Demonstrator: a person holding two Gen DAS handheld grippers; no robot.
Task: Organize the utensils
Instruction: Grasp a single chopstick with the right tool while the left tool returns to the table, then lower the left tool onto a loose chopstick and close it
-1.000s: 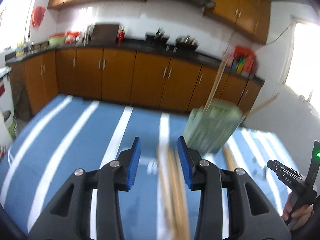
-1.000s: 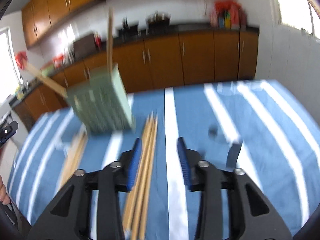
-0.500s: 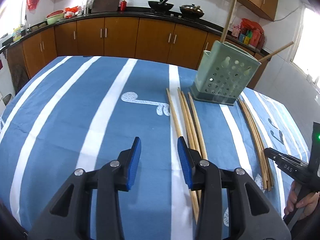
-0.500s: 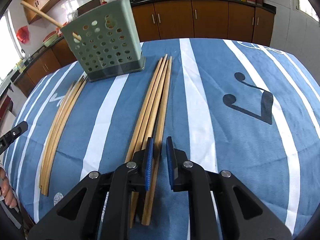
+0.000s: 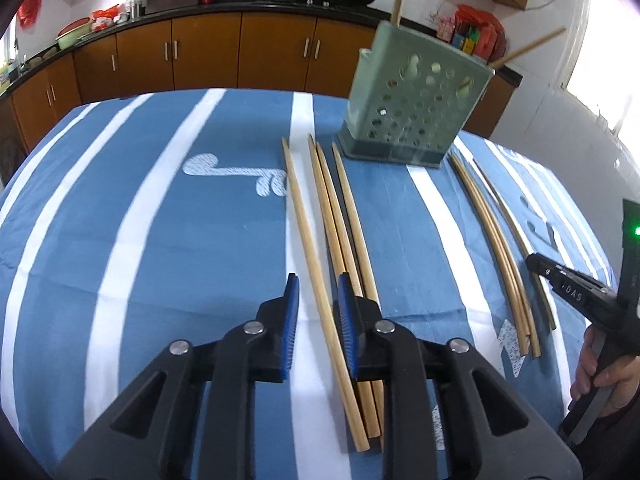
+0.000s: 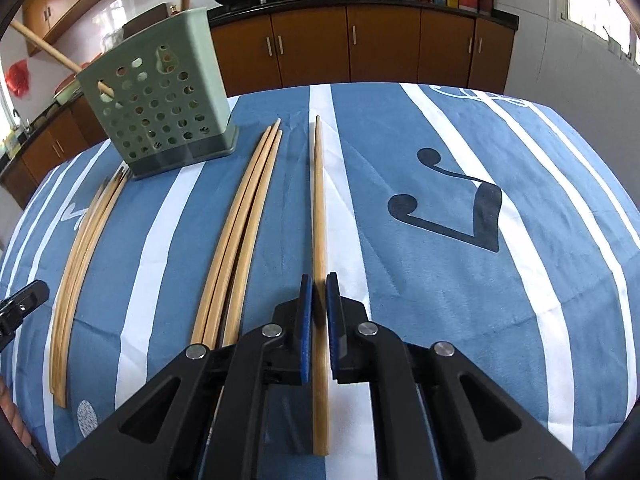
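Right gripper [image 6: 317,294] is pinched onto a single long wooden chopstick [image 6: 319,208], lined up along a white stripe of the blue striped tablecloth [image 6: 440,260]; open cloth lies to its right. Just left lie three more loose chopsticks [image 6: 240,232]. Left gripper [image 5: 318,298] has its jaws apart around one stick of a four-chopstick row [image 5: 340,232], not gripping it. Ahead stands the green perforated plastic utensil holder [image 5: 412,96] with two sticks poking out. Another chopstick bundle [image 5: 500,248] lies beside it.
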